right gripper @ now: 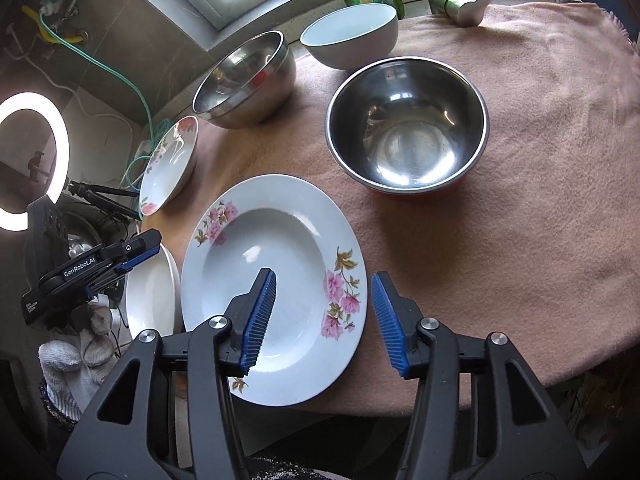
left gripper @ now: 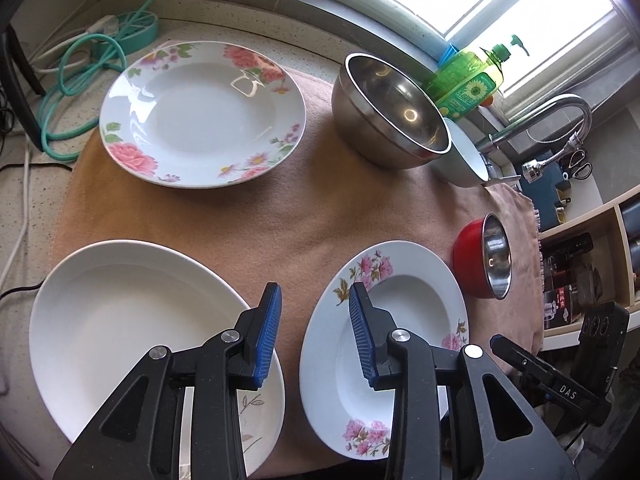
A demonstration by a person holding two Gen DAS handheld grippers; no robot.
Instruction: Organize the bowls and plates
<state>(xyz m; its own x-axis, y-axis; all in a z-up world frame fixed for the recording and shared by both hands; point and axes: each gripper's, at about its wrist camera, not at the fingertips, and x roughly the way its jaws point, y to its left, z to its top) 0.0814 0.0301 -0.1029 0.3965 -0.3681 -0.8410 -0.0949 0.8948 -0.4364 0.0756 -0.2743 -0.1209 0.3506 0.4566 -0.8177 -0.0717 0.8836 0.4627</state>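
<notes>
On the pink towel point(left gripper: 320, 208) lie a large floral plate point(left gripper: 202, 116) at the back, a plain white plate point(left gripper: 120, 320) at the near left and a smaller pink-flowered plate point(left gripper: 416, 300) point(right gripper: 280, 248) at the near right. A big steel bowl point(left gripper: 394, 110) point(right gripper: 244, 80), a pale ceramic bowl point(left gripper: 464, 156) point(right gripper: 352, 34) and a red bowl with a steel inside point(left gripper: 472, 260) point(right gripper: 408, 124) stand upright. My left gripper point(left gripper: 315, 292) is open above the gap between the two near plates. My right gripper point(right gripper: 323, 280) is open, its fingers either side of the smaller plate's right rim without pressing it.
A green dish soap bottle point(left gripper: 468, 80) and a faucet point(left gripper: 552, 116) stand behind the bowls by the window. A green hose point(left gripper: 80, 68) and cables lie at the back left. A lit ring light point(right gripper: 36, 160) stands at the left. Shelves point(left gripper: 592, 260) are on the right.
</notes>
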